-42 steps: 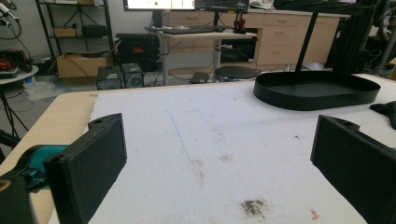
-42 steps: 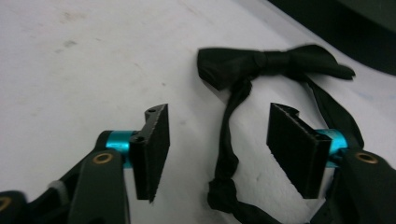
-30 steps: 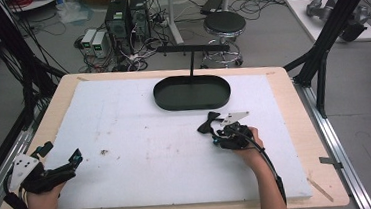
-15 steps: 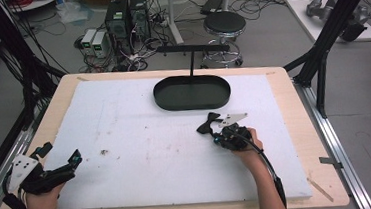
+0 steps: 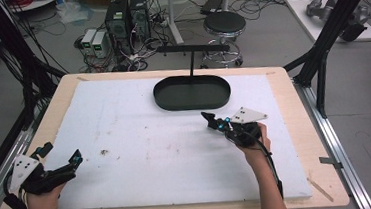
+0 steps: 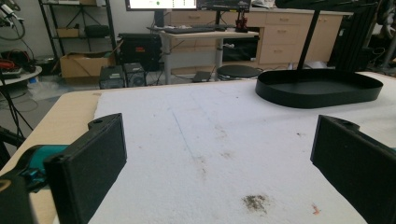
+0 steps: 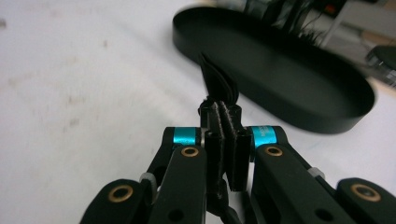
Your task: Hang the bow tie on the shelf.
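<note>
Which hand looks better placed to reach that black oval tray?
Right, probably: the right gripper sits just short of the black oval tray, jaws pressed together. The left gripper, jaws wide open, is far across the white board.

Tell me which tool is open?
The left tool, near the table's left edge, has its jaws spread wide apart. The right tool, near the black tray, is shut.

Your pale wooden desk (image 5: 303,125) carries a white foam sheet (image 5: 144,117) flecked with small brown stains. At its far middle lies a matte black oval tray (image 5: 191,92). Both your tools, the left tool (image 5: 60,157) and the right tool (image 5: 214,121), are black with turquoise bands near the jaws and a light grey triangular plate on top.
</note>
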The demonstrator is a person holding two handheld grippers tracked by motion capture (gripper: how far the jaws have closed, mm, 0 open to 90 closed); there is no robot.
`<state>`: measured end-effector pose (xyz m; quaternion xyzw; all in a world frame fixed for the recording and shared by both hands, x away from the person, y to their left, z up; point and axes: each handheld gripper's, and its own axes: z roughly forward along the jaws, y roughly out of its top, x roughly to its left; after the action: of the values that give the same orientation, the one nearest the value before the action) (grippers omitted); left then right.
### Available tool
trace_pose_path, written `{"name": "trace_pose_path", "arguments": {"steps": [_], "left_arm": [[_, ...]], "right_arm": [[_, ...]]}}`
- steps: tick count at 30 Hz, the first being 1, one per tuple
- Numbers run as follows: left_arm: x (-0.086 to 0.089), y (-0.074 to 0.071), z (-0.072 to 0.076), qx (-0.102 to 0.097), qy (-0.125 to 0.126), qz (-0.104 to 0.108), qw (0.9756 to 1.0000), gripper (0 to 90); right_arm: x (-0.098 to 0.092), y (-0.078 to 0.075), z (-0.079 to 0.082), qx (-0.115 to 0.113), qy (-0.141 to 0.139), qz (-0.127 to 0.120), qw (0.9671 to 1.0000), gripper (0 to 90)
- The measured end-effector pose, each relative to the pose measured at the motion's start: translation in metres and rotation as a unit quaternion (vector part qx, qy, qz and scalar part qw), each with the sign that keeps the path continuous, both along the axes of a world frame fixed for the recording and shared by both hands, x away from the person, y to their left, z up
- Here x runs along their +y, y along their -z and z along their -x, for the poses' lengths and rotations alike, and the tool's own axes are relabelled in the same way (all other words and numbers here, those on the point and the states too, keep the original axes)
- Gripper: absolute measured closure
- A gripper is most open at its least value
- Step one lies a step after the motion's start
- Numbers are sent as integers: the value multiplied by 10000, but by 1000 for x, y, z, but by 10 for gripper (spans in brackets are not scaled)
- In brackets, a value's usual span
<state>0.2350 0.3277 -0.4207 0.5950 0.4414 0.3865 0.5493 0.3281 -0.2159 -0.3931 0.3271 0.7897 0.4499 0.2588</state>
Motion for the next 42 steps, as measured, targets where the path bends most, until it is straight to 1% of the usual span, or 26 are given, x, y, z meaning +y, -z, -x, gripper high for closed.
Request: {"name": "trace_pose_path", "arguments": {"steps": [1, 4, 5, 8, 10, 12, 13, 15, 17, 19, 22, 23, 24, 26, 27, 28, 30, 32, 33, 34, 35, 37, 38, 39, 40, 42], "left_arm": [[0, 0, 0, -1, 1, -4, 10000, 39], [0, 0, 0, -4, -6, -5, 10000, 40], [0, 0, 0, -2, -6, 5, 10000, 40], [0, 1, 0, 0, -4, -11, 10000, 39], [-1, 1, 0, 8, -2, -7, 10000, 39], [-1, 1, -1, 6, -2, -8, 10000, 39], [-1, 2, -1, 5, -5, -9, 10000, 39], [-1, 2, -1, 13, -6, -35, 10000, 39], [-1, 2, -1, -3, -28, -8, 10000, 39], [0, 3, -1, -13, -40, -8, 10000, 39], [1, 3, -1, 0, -57, -30, 10000, 39], [2, 3, -1, 7, -59, -38, 10000, 39], [2, 4, -1, 11, -66, -27, 10000, 39], [3, 4, -1, 11, -89, -23, 10000, 39], [4, 4, 0, 26, -90, -18, 10000, 39], [4, 4, 0, 29, -93, 4, 10000, 39], [5, 5, 0, 32, -95, 36, 9999, 39], [5, 5, 0, 41, -97, 27, 9999, 40], [5, 5, 1, 52, -98, 28, 9999, 40], [5, 5, 1, 54, -95, 44, 9999, 39], [6, 5, 1, 51, -95, 52, 9999, 39], [6, 5, 1, 49, -102, 80, 9999, 39], [7, 5, 1, 49, -96, 93, 9999, 39], [7, 5, 1, 67, -89, 103, 9999, 40], [7, 6, 1, 78, -84, 104, 9999, 40], [7, 6, 1, 91, -82, 108, 9999, 39]], "right_arm": [[-1, -3, 0, -88, 17, -93, 9999, 880], [-3, -11, 0, -256, 97, -245, 9993, 882], [-3, -11, 0, -256, 97, -245, 9993, 882], [-3, -21, -2, -441, 162, -369, 9982, 884], [-2, -24, -2, -462, 182, -392, 9980, 884], [-2, -33, -5, -584, 186, -541, 9966, 884], [-2, -33, -5, -584, 186, -541, 9966, 884], [-2, -39, -7, -679, 227, -633, 9954, 883], [-1, -49, -13, -772, 228, -769, 9938, 883], [-1, -57, -19, -846, 210, -795, 9930, 883], [0, -66, -30, -882, 187, -850, 9923, 883], [0, -66, -30, -882, 187, -850, 9923, 883], [-1, -72, -39, -896, 222, -844, 9921, 883], [-2, -77, -47, -898, 263, -839, 9921, 883], [-2, -77, -47, -898, 263, -839, 9921, 883], [-4, -83, -56, -904, 302, -827, 9920, 883], [-4, -87, -63, -912, 343, -831, 9918, 883], [-5, -90, -68, -891, 374, -820, 9919, 883], [-5, -92, -71, -894, 386, -831, 9918, 883], [-6, -96, -79, -879, 411, -933, 9909, 883], [-6, -96, -79, -879, 411, -933, 9909, 883], [-6, -102, -89, -897, 442, -922, 9907, 882], [-6, -102, -89, -897, 442, -922, 9907, 882], [-7, -105, -97, -919, 445, -905, 9906, 883], [-7, -105, -97, -919, 445, -905, 9906, 883], [-7, -106, -103, -873, 474, -929, 9907, 883]]}}
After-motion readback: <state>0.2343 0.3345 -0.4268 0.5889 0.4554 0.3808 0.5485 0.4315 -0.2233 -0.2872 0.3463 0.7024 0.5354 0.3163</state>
